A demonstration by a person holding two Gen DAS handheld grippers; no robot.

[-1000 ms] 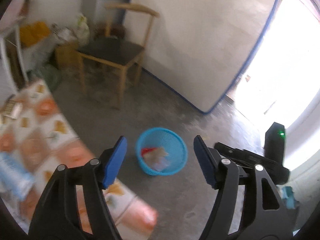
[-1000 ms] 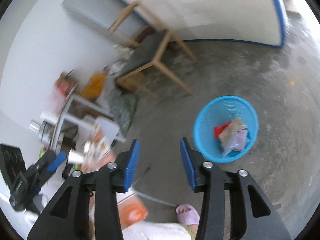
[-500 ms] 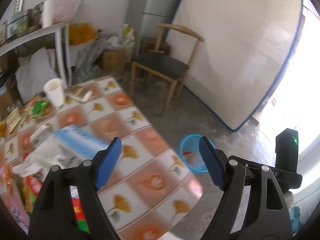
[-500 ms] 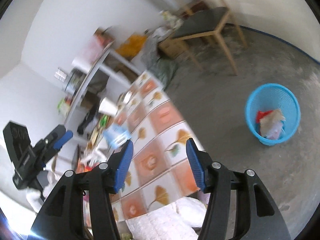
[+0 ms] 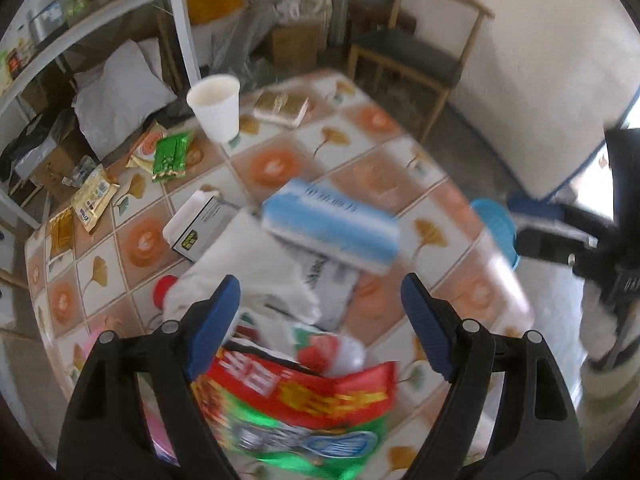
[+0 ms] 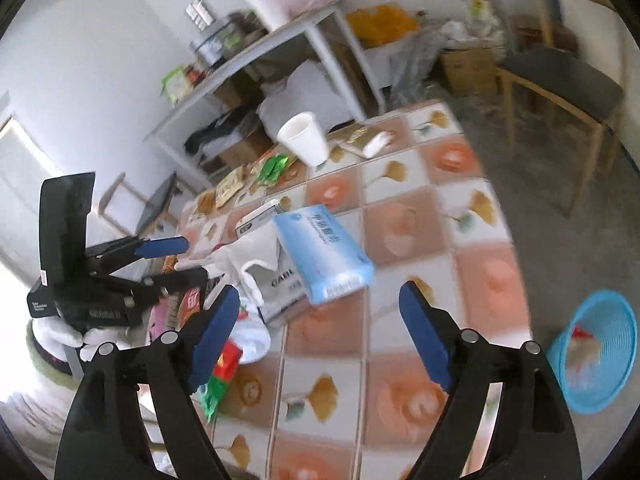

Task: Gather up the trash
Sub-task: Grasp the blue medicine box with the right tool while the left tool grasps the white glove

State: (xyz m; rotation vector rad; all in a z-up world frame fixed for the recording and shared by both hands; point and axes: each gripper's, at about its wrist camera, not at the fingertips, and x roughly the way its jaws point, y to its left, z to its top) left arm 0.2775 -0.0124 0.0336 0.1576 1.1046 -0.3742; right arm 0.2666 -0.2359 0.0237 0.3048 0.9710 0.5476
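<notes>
Grippers: left gripper point(image 5: 320, 320) opening, empty, hovering over table point(image 5: 360, 152) | right gripper point(image 6: 320, 320) opening, empty | basket point(image 6: 596, 348) standing beside table

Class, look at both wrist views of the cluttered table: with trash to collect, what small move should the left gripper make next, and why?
Probably lower the left gripper onto the red and green wrapper just below it. Its jaws are opening with nothing held between them, and that wrapper is the nearest piece of litter on the table. The blue basket on the floor already holds some trash, so it is the likely drop point afterwards.
</notes>
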